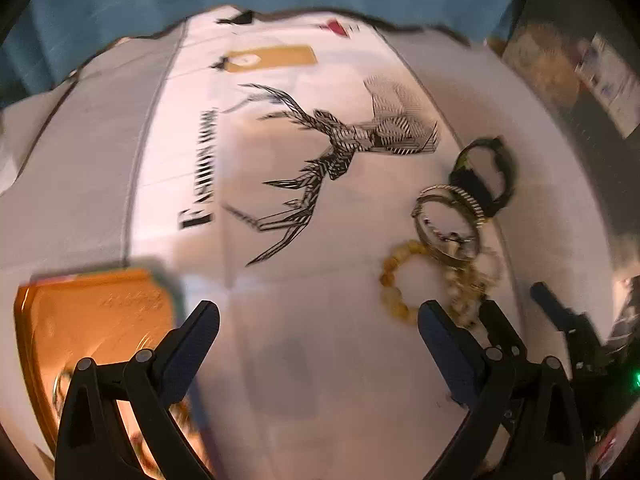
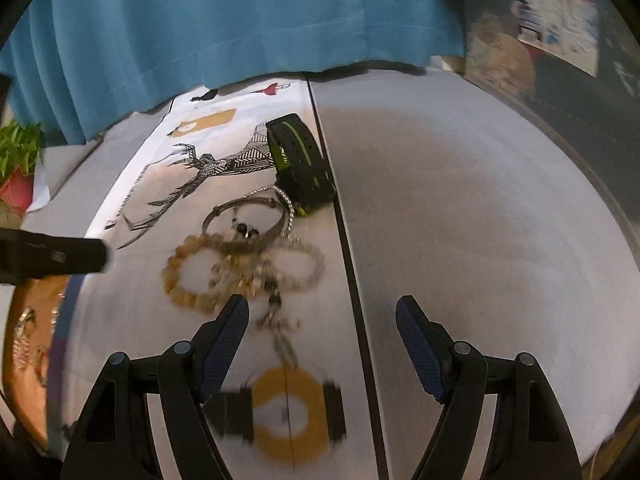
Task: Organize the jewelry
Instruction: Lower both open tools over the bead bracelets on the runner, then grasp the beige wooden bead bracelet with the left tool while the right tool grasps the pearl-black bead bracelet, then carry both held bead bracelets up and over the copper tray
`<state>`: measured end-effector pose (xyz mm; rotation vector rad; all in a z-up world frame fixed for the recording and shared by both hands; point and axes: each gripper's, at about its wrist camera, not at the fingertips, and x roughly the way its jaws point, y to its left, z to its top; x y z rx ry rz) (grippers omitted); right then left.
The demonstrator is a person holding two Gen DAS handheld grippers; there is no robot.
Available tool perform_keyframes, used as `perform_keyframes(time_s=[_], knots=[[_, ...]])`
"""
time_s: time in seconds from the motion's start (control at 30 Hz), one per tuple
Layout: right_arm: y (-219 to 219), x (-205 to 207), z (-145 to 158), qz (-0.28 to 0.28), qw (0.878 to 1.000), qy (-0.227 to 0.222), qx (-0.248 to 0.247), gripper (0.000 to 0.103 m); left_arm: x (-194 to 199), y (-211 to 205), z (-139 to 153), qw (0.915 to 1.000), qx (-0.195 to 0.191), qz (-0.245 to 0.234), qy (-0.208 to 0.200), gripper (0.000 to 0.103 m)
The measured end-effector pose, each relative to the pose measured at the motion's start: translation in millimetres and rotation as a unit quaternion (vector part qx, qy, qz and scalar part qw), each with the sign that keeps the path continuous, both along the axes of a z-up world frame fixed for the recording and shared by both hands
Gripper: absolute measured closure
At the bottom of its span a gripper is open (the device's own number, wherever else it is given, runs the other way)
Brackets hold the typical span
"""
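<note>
While both our grippers, left (image 1: pixel 319 316) and right (image 2: pixel 322 312), gape empty, bracelets (image 2: pixel 240 264) crowd centre frame; bare table (image 2: pixel 480 220) spreads right.

Our right gripper (image 2: pixel 322 344) hangs over the white printed cloth (image 2: pixel 168 184) with its jaws spread wide and nothing between them, the left fingertip (image 2: pixel 234 320) just below the jewelry pile. That pile is an amber bead bracelet (image 2: pixel 180 280), a silver bangle (image 2: pixel 248 220) and a pale bead bracelet (image 2: pixel 308 264) all tangled together, with a black-and-green wristband (image 2: pixel 298 160) at the far end. We can also see the orange tray (image 2: pixel 24 360) at the left edge, a blue curtain (image 2: pixel 224 20) behind and a potted plant (image 2: pixel 18 160).
</note>
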<state>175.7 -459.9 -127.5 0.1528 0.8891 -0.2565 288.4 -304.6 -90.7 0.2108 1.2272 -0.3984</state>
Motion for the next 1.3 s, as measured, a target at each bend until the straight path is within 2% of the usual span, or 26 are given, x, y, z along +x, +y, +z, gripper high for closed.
perform_keyframes(time_s=[0.1, 0.17, 0.2, 0.3, 0.37, 0.4, 0.43, 0.47, 0.5, 0.57, 0.67, 0.73, 0.9, 1.03, 1.3], knots=[[5, -2, -3, 0.012, 0.999, -0.003, -0.045, 0.022, 6, -16, -21, 0.9995, 0.016, -0.026, 0.008, 0.004], [2, -8, -3, 0.012, 0.999, 0.0, -0.043, 0.021, 8, -25, -31, 0.9986, 0.036, -0.039, 0.001, 0.002], [0, -10, -3, 0.009, 0.999, 0.001, -0.039, 0.021, 6, -28, -31, 0.9982, 0.035, -0.048, -0.01, 0.002], [-6, -19, -4, 0.002, 1.0, 0.001, -0.021, 0.019, 3, -31, -31, 0.9976, 0.034, -0.059, -0.011, 0.001], [-6, -21, -4, 0.004, 1.0, -0.004, -0.025, 0.02, -2, -32, -31, 0.997, 0.034, -0.069, -0.008, 0.007], [-4, -22, -4, 0.007, 1.0, -0.005, -0.027, 0.023, -7, -33, -28, 0.9962, 0.032, -0.08, -0.011, 0.014], [0, -24, -2, 0.02, 0.999, -0.011, -0.024, 0.041, -10, -35, -24, 0.9953, 0.028, -0.091, -0.017, 0.04], [9, -25, 1, 0.044, 0.998, -0.013, -0.03, 0.083, -18, -39, -19, 0.993, 0.021, -0.114, -0.02, 0.079], [16, -25, 2, 0.059, 0.998, -0.008, -0.036, 0.094, -24, -42, -16, 0.9904, 0.012, -0.138, -0.007, 0.093], [26, -30, 2, 0.077, 0.996, -0.002, -0.037, 0.094, -32, -43, -11, 0.9901, -0.008, -0.14, 0.015, 0.092], [21, -44, 10, 0.083, 0.996, 0.002, 0.039, 0.095, -47, -29, 5, 0.9898, -0.037, -0.137, 0.013, 0.093], [18, -57, 24, 0.08, 0.996, -0.007, 0.05, 0.095, -58, -17, 20, 0.9897, -0.056, -0.131, 0.009, 0.093], [13, -82, 71, 0.071, 0.995, -0.042, 0.052, 0.095, -86, 17, 65, 0.9895, -0.079, -0.119, -0.022, 0.093], [15, -95, 99, 0.069, 0.995, -0.062, 0.043, 0.095, -92, 33, 90, 0.9892, -0.091, -0.106, -0.045, 0.093], [26, -129, 136, 0.071, 0.993, -0.088, 0.03, 0.095, -122, 76, 121, 0.9876, -0.116, -0.087, -0.062, 0.093]])
